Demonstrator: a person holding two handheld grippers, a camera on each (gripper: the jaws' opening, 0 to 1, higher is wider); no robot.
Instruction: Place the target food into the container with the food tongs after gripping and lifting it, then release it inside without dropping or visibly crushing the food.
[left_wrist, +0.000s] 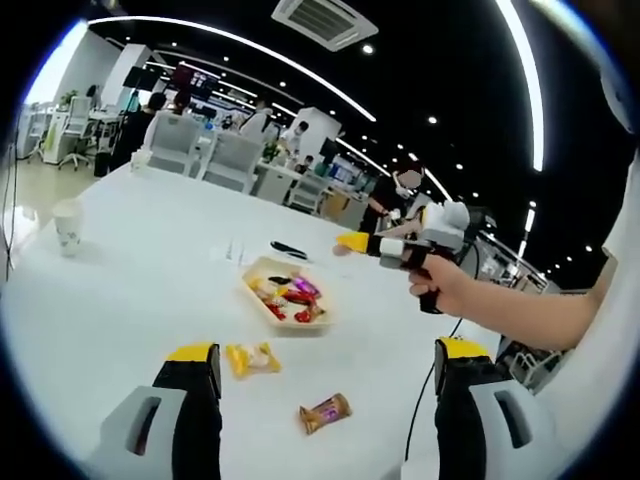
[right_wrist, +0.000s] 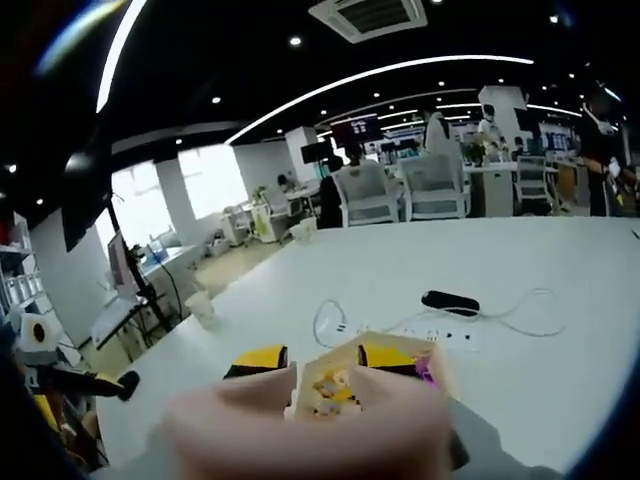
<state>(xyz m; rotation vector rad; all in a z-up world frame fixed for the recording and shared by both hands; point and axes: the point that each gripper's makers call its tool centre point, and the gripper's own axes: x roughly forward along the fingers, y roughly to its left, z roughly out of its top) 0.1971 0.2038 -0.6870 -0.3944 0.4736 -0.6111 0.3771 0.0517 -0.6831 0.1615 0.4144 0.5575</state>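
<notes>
A shallow yellow container (left_wrist: 262, 272) holding several wrapped snacks sits mid-table. Nearer me lie a yellow-wrapped snack (left_wrist: 252, 358) and a brown-wrapped candy (left_wrist: 325, 412), both between the wide-apart jaws of my open left gripper (left_wrist: 325, 362), which touches neither. A hand holds my right gripper (left_wrist: 352, 242) in the air beyond the container's far right side. In the right gripper view the container (right_wrist: 335, 385) shows between the yellow tips of my right gripper (right_wrist: 322, 357), which stands open and holds nothing. A blurred pale shape near the lens hides the lower jaws.
A paper cup (left_wrist: 68, 225) stands at the left of the white table (left_wrist: 150, 280). A black object (right_wrist: 450, 300) with a cable and a white power strip (right_wrist: 420, 338) lie beyond the container. Chairs (right_wrist: 432, 185) and people are at the far edge.
</notes>
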